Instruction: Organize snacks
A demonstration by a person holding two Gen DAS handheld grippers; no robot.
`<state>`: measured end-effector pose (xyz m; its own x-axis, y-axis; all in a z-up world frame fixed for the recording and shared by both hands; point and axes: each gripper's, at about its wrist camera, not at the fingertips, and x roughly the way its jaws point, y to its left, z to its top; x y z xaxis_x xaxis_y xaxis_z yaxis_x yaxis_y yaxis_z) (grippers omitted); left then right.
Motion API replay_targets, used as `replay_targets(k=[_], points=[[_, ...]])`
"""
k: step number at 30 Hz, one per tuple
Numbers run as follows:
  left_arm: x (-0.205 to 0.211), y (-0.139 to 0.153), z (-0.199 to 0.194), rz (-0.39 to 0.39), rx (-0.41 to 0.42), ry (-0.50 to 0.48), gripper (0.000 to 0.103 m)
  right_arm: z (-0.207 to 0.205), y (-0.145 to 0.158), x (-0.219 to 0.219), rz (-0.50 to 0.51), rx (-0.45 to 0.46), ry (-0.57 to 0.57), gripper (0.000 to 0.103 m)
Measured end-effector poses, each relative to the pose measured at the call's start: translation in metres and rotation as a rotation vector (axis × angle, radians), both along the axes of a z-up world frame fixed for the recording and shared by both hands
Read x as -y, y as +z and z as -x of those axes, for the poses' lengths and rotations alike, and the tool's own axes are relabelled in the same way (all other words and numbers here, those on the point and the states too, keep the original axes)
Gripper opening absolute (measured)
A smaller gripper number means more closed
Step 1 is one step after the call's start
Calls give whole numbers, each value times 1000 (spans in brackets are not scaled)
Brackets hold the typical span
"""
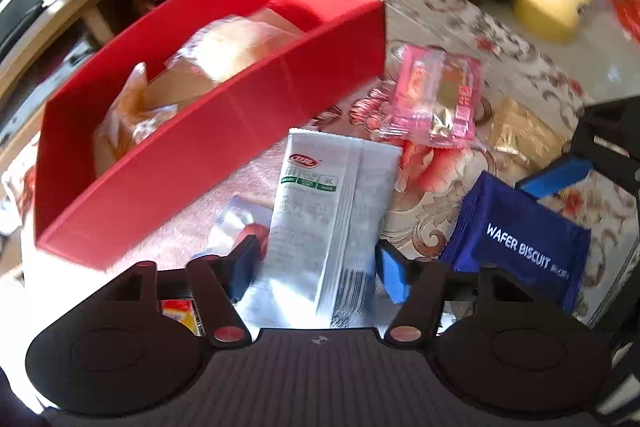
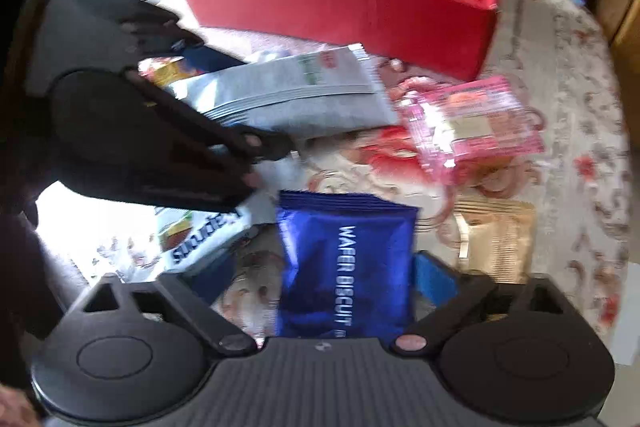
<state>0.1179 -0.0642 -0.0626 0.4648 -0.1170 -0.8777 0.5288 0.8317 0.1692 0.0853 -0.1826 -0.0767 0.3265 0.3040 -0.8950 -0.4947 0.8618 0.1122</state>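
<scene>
left gripper [image 1: 316, 269]: jaws spread to either side of the white packet [image 1: 328, 223]; the blue pads look just clear of its edges, though blur makes contact hard to rule out.
white packet: lies flat on the floral cloth [image 1: 520, 39], just beside the near wall of the red box [image 1: 224, 155], its long axis running from between the left jaws toward the box.
right gripper [image 2: 320, 279]: jaws spread around the blue wafer packet [image 2: 344, 267], the left pad well apart from it and the right pad close beside it; nothing pinched.
wafer packet: flat on the cloth, long axis along the right fingers, pointing roughly toward the box.
box: open top, already holding pale wrapped snacks [image 1: 224, 47]; it lies ahead of both grippers, past the packets.
nearer hand: left to the white packet, right to the wafer packet.
others loose: pink packet [image 2: 476, 123] and gold packet [image 2: 500, 235], right of the wafer packet.
</scene>
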Motion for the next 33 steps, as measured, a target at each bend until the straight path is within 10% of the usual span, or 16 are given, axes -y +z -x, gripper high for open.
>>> replay_targets(k=[2, 12, 17, 22, 29, 33], points=[[-6, 4, 3, 39, -7, 25, 64, 6, 2, -3, 61, 41, -15, 67], [-18, 10, 8, 127, -53, 97, 62, 17, 5, -4, 102, 71, -64, 60], [-6, 2, 5, 58, -28, 82, 71, 15, 0, -7, 117, 64, -69, 65], [0, -3, 0, 28, -14, 89, 76, 7, -10, -4, 97, 45, -81, 103], [2, -9, -4, 20, -36, 89, 90, 7, -11, -7, 100, 38, -90, 103], [-1, -5, -3, 23, -21, 95, 75, 6, -6, -6, 110, 40, -100, 90]])
